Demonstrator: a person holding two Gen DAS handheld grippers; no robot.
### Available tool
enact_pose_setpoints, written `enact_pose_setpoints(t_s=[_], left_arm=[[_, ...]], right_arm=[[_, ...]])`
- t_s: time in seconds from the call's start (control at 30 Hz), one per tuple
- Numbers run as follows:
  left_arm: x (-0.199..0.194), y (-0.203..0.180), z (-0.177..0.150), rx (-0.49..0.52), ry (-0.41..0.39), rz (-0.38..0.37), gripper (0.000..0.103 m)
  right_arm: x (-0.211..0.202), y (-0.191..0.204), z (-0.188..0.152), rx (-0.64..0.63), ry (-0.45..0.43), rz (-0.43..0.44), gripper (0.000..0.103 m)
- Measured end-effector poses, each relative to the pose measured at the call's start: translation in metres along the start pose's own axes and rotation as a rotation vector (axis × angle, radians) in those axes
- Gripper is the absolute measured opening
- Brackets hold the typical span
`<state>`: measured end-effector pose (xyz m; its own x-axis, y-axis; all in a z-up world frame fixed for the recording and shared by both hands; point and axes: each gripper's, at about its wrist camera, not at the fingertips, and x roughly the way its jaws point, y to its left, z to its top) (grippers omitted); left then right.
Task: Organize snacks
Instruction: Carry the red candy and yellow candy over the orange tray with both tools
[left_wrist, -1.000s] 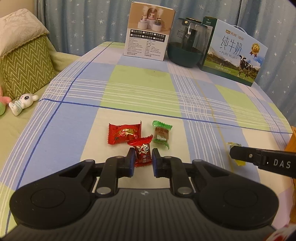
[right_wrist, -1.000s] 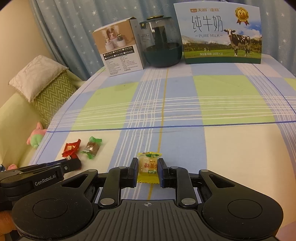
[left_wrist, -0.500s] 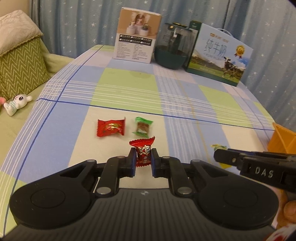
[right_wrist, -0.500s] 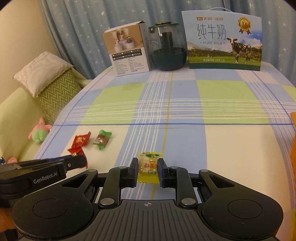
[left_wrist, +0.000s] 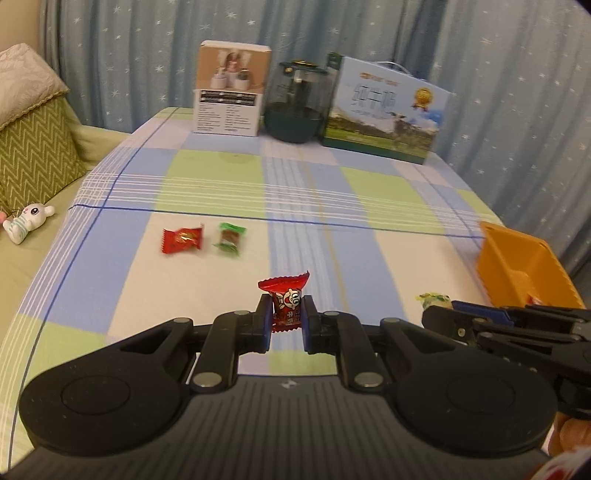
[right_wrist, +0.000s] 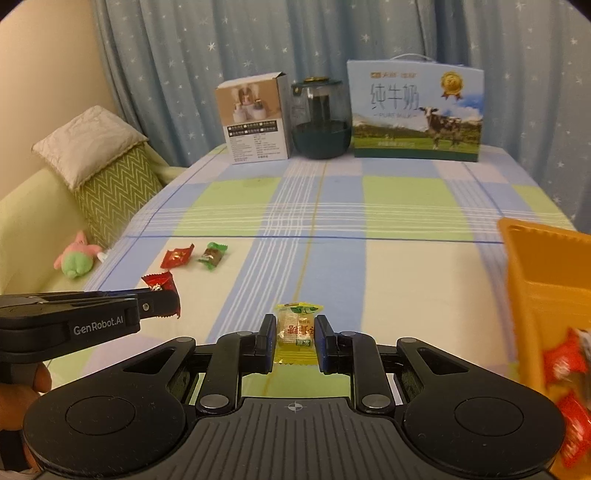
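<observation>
Left claw (left_wrist: 284, 320) clenched on red candy (left_wrist: 286, 303), long axis upright, crimped end up, cartoon face forward, above near worktop (left_wrist: 369, 199). Right claw (right_wrist: 295, 341) clenched on yellow candy (right_wrist: 296, 329), upright, printing too blurred to read. Orange bin (right_wrist: 546, 284) just right, red wrappers inside. Left: flat red packet (left_wrist: 183, 240) beside green candy (left_wrist: 229, 238). Far: milk carton (right_wrist: 415, 110) reading "PURE MILK"; "GenRobot.AI" on left claw's body.

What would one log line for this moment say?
left claw: shut on red candy | right claw: shut on yellow candy | orange bin: at right | two candies on table
</observation>
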<state>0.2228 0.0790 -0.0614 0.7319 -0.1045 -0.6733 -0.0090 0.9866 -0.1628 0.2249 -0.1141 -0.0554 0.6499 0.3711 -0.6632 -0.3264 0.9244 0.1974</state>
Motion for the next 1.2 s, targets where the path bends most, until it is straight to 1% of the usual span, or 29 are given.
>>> enact_pose_setpoints(t_s=[0.1,0.33,0.63,0.93,1.2], left_arm=[[-0.018,-0.017,-0.004,0.013,-0.001,-0.022,0.014],[-0.06,-0.057,-0.01,0.026,-0.02,-0.057,0.014],[-0.095,-0.104,-0.021,0.055,-0.024,-0.102,0.014],[-0.111,-0.146,-0.023,0.108,-0.033,-0.148,0.014],[-0.107,-0.192,-0.019,0.165,-0.024,-0.213,0.014]], right_arm=[[-0.025,-0.005,-0.002,0.024,-0.011,-0.022,0.022],[-0.089,-0.018,-0.002,0.057,-0.076,-0.064,0.022],[-0.147,-0.036,-0.012,0.073,-0.124,-0.101,0.022],[-0.19,-0.066,-0.032,0.102,-0.154,-0.167,0.022],[-0.216,-0.107,-0.047,0.145,-0.161,-0.246,0.022]])
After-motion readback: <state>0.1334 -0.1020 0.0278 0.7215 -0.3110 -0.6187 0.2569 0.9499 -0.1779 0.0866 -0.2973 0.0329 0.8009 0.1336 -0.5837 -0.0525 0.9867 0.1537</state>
